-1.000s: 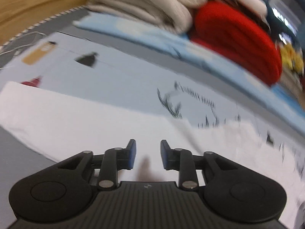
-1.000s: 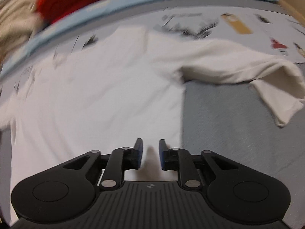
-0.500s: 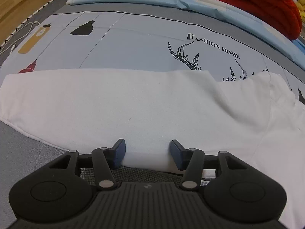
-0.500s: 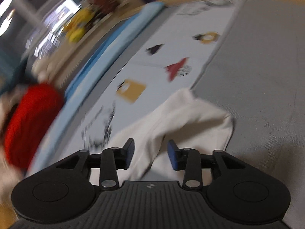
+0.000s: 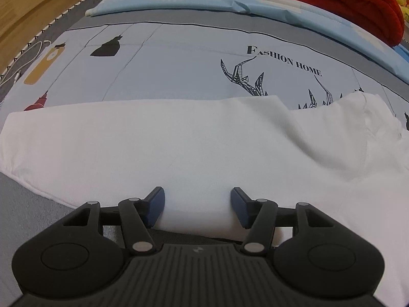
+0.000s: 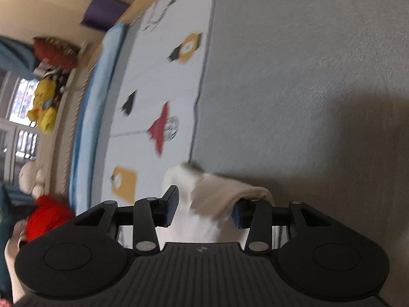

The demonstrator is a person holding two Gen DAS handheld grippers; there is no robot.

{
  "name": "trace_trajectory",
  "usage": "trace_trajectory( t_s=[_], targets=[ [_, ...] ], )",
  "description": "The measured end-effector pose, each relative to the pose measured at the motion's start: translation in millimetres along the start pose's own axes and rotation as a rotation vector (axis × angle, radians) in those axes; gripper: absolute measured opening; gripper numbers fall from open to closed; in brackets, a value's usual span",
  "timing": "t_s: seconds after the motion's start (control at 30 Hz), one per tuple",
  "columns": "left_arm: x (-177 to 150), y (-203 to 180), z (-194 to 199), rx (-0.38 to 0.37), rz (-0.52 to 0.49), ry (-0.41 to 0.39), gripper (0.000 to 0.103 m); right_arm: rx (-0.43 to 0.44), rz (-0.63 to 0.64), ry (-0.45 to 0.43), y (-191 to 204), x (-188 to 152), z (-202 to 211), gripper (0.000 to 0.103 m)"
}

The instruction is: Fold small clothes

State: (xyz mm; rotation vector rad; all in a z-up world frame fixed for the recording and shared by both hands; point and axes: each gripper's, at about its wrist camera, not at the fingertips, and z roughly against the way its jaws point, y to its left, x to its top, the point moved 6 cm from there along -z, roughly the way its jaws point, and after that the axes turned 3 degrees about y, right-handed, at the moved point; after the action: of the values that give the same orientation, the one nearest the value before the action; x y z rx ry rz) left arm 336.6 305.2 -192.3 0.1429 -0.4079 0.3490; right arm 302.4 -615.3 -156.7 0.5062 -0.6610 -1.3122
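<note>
Now L gripper (image 5: 197, 206) opening astride white shirt (image 5: 179, 143) hem; R gripper (image 6: 203, 209) closing round sleeve (image 6: 217, 194).

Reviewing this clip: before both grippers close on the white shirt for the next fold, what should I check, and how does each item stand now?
1. Left gripper jaws apart, having just opened further: ok.
2. White cotton shirt hem lies between the left fingers: ok.
3. Shirt body flat on the grey printed bedspread: ok.
4. Right gripper straddles the shirt's sleeve end, jaws having just narrowed: ok.
5. Right pads pressing the cloth: cannot tell, blurred.
6. Red folded blanket lies clear of the shirt: ok.
</note>
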Motion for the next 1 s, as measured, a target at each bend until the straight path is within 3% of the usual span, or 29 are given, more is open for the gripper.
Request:
trace_trajectory(
  t_s=[0.1, 0.13, 0.2, 0.33, 0.4, 0.47, 0.57, 0.63, 0.7, 0.83, 1.0],
  targets=[
    [0.1, 0.3, -0.1, -0.001, -0.002, 0.0, 0.064, 0.007, 0.094, -0.053, 16.3, 8.3, -0.1, 0.01],
    [0.2, 0.4, -0.3, -0.001, -0.001, 0.0, 0.064, 0.033, 0.146, -0.084, 26.5, 11.2, 4.5, 0.007],
    [0.4, 0.2, -0.3, 0.002, -0.001, 0.0, 0.064, 0.107, 0.268, -0.178, 53.0, 10.4, 26.3, 0.005],
    [1.1, -1.0, -0.2, 0.007, 0.0, -0.001, 0.064, 0.234, 0.525, -0.495, 97.5, -6.5, 85.8, 0.004],
    [1.4, -1.2, -0.3, 0.009, 0.0, -0.001, 0.064, 0.181, 0.558, -0.563, 94.3, -11.9, 90.2, 0.005],
    [1.5, -1.3, -0.2, 0.011, 0.0, -0.001, 0.064, 0.042, 0.532, -0.492, 77.6, -6.0, 66.0, 0.007],
    [1.4, -1.0, 0.1, 0.009, -0.001, -0.003, 0.064, -0.082, 0.367, -0.281, 28.7, 8.8, 19.8, 0.01],
    [1.5, -0.4, -0.1, 0.005, -0.001, -0.001, 0.064, -0.122, 0.26, -0.224, 1.5, 16.5, 5.5, 0.01],
    [2.0, -0.3, -0.3, 0.005, 0.0, 0.001, 0.065, -0.12, 0.213, -0.208, -9.7, 22.6, 0.3, 0.011],
    [2.2, -1.6, -0.6, 0.013, -0.003, -0.001, 0.066, -0.104, 0.241, -0.211, -7.1, 29.8, -10.6, 0.034],
    [2.3, -0.9, -0.5, 0.009, -0.003, -0.001, 0.066, -0.096, 0.254, -0.226, -4.9, 37.9, -12.7, 0.033]
  ],
)
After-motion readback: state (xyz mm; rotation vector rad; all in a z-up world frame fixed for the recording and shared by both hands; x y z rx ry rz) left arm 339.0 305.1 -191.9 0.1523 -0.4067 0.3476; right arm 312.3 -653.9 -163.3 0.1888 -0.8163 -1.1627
